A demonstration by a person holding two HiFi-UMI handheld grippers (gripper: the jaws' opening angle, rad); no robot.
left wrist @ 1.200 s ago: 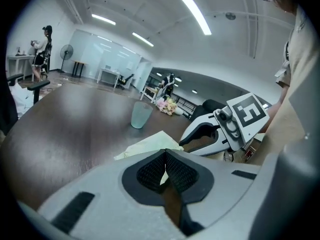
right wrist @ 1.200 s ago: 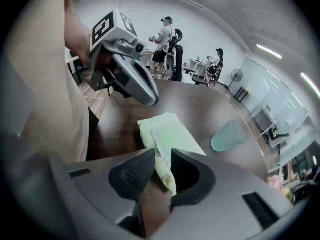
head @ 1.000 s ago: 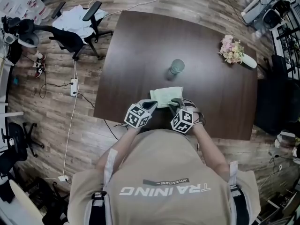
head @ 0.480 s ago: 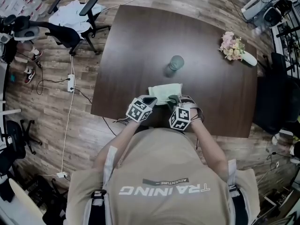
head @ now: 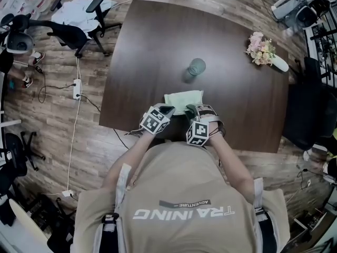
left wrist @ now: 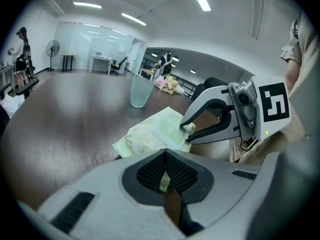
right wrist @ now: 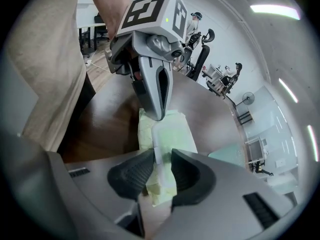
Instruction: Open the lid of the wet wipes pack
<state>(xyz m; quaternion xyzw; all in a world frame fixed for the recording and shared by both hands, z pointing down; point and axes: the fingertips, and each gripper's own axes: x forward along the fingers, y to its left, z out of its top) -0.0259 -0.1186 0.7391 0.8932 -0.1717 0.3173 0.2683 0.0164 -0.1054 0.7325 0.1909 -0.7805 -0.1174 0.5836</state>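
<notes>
The pale green wet wipes pack (head: 184, 98) lies flat near the front edge of the dark table (head: 158, 46). My left gripper (head: 169, 110) is at the pack's near left corner. In the left gripper view its pads (left wrist: 150, 170) are shut on the edge of the pack (left wrist: 147, 134). My right gripper (head: 194, 109) is at the near right side. In the right gripper view the gripper (right wrist: 161, 164) is shut on the pale lid flap (right wrist: 159, 151), which rises off the pack (right wrist: 175, 129). The other gripper shows in each gripper view: the right gripper (left wrist: 187, 129) and the left gripper (right wrist: 155, 115).
A clear glass (head: 197, 67) stands just beyond the pack. A vase of pink flowers (head: 263, 54) lies at the far right of the table. Office chairs (head: 79, 33) and cables are on the wooden floor to the left. The person's body is close against the table's front edge.
Both grippers stay at the pack's near edge. The right gripper has shifted slightly left, closer to the left one. The pack has not visibly moved on the table.
</notes>
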